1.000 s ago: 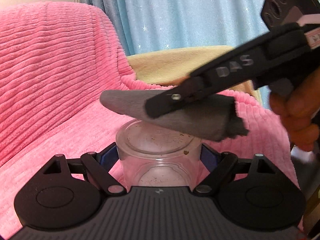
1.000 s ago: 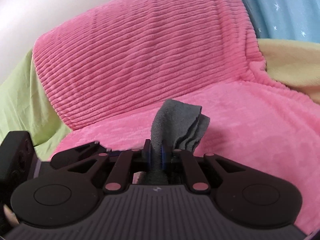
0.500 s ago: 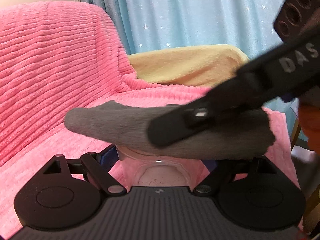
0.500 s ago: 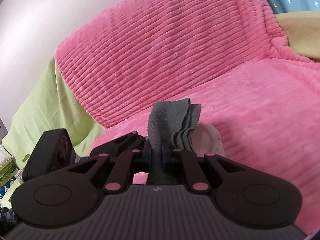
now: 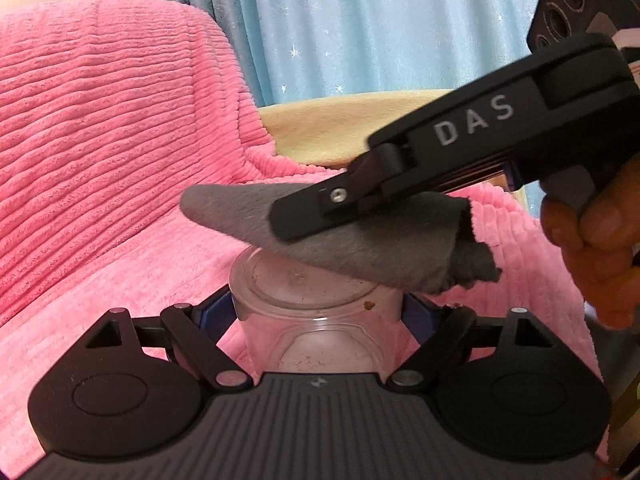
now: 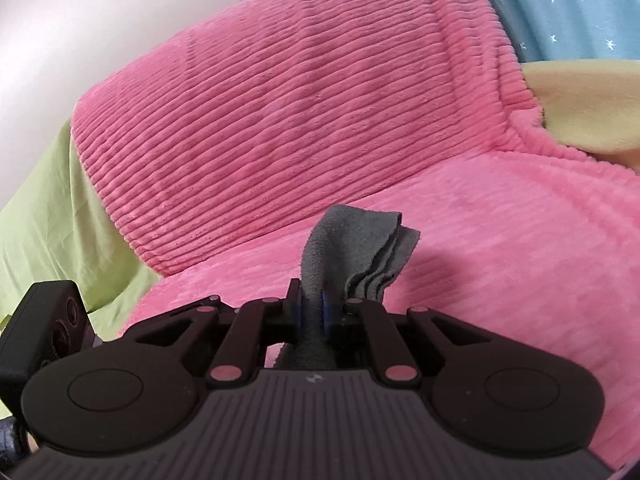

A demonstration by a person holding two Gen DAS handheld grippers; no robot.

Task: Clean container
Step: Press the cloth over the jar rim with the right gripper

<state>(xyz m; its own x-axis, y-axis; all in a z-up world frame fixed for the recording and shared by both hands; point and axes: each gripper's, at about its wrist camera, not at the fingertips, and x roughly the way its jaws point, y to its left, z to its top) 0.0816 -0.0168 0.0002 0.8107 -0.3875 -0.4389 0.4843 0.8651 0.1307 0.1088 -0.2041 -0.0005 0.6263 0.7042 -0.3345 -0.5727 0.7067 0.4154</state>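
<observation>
A pink ribbed blanket (image 5: 100, 140) is covering the seat and backrest across both views. A pale blue star-print curtain (image 5: 380, 28) is hanging behind it, and a yellow cloth (image 5: 340, 128) is lying beside the pink one. A green sheet (image 6: 44, 208) is showing at the left edge of the right wrist view.

The left gripper (image 5: 320, 308) is sitting low in its own view; its jaws are standing fairly wide, with 2 blue pads pressing on opposite sides of the container. The right gripper (image 5: 288, 224) is reaching in from the upper right, a hand (image 5: 592, 252) wrapping around its handle. In its own view the right gripper (image 6: 314, 312) is showing jaws nearly together, clamping the cloth between 2 blue pads.

The grey cloth (image 5: 360, 240) is sticking out past the jaws in a folded wedge, its lower edge lying over the far rim of the container. From the right wrist view the cloth (image 6: 352, 248) is standing up in layered folds.

The clear plastic container (image 5: 316, 316) is being held upright above the blanket, open end up. Brown specks are dotting its inside, and 1 brown crumb (image 5: 369, 305) is sticking near the right rim.
</observation>
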